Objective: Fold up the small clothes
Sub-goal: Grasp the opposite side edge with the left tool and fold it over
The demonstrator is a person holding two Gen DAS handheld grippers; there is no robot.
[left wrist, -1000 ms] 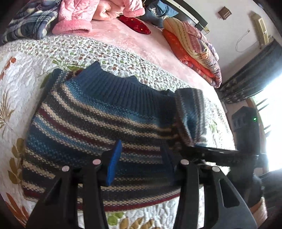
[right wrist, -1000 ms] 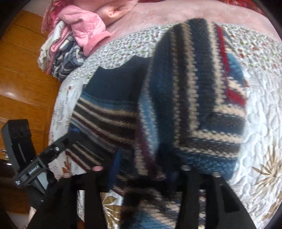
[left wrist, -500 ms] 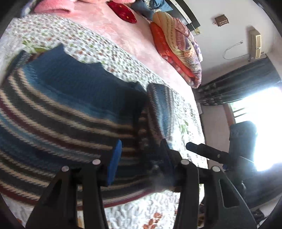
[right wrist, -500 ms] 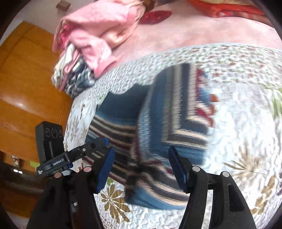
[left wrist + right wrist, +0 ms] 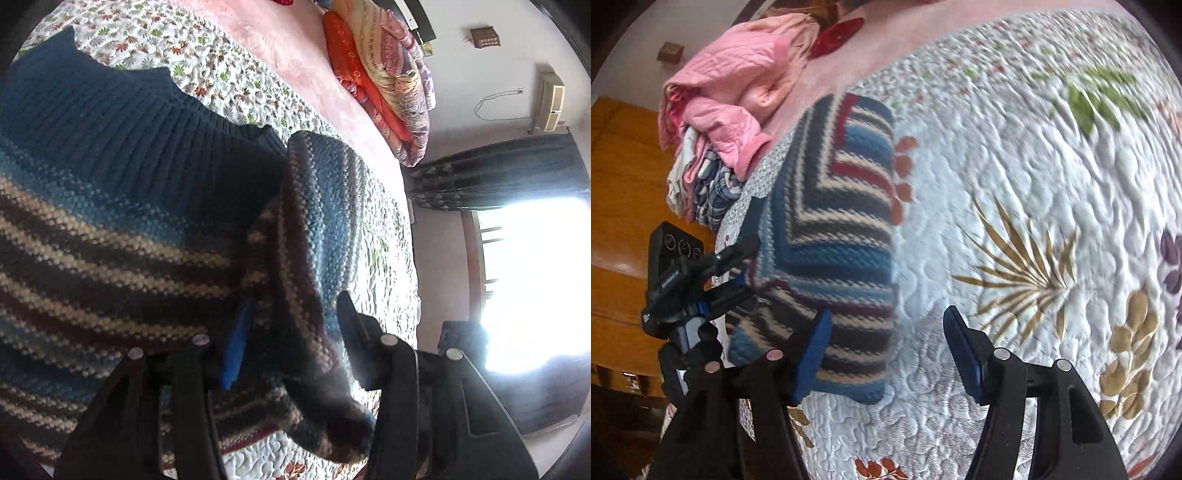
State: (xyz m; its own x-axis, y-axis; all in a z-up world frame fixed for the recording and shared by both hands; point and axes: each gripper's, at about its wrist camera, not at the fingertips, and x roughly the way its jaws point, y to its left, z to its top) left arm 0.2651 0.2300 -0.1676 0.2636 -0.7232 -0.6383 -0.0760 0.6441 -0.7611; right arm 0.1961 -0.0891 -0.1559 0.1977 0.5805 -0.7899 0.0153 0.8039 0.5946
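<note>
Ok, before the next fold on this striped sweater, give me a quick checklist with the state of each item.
1. Right hand-held gripper free of cloth: ok, open, nothing between its fingers.
2. Left hand-held gripper placed on the fold: ok, open, with the folded edge of the striped sweater between its fingers.
3. Side panel folded over the body: ok, lying flat in the right wrist view.
4. Space on the quilt beside the sweater: ok.
5. Sweater's far side laid out flat: cannot tell.

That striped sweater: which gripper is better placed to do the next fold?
Probably the left gripper: its open fingers straddle the striped sweater. The right gripper hangs open beside it, over the quilt.
</note>
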